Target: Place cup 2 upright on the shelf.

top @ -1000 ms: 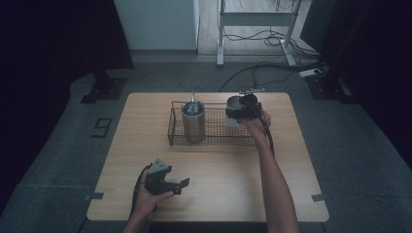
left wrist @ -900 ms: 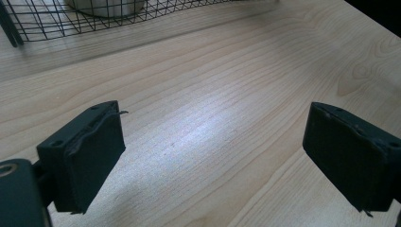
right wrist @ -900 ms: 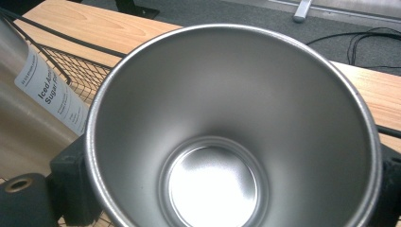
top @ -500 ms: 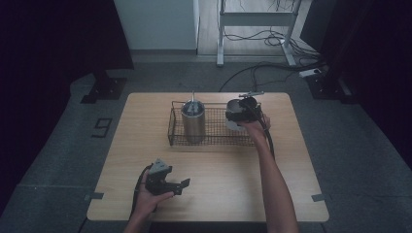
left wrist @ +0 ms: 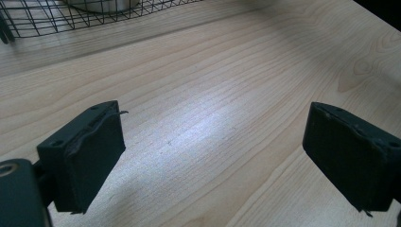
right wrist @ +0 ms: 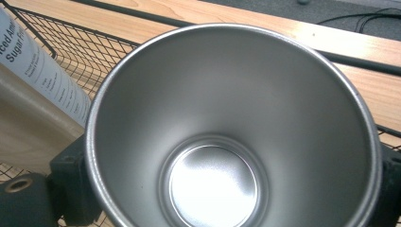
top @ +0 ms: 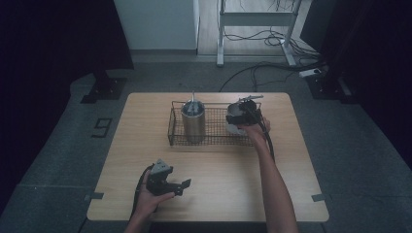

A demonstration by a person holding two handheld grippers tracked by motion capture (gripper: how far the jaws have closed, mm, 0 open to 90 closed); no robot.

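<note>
A steel cup (right wrist: 213, 118) with an empty, shiny inside sits between the jaws of my right gripper (top: 239, 120), which is shut on its wall. I hold it at the right end of a black wire basket (top: 214, 141) at the back of the table. A tall steel canister (top: 193, 124) with a thin rod sticking out of its top stands in the basket's left part. My left gripper (top: 180, 186) rests near the table's front left. Its jaws stand wide apart over bare wood, and nothing is between the left gripper (left wrist: 213, 156) pads.
A tan container with a white printed label (right wrist: 40, 71) leans just left of the cup. The basket mesh (left wrist: 47, 19) lies ahead of the left gripper. The wooden table (top: 218, 170) spreads between the basket and the front edge. Cables lie on the floor beyond.
</note>
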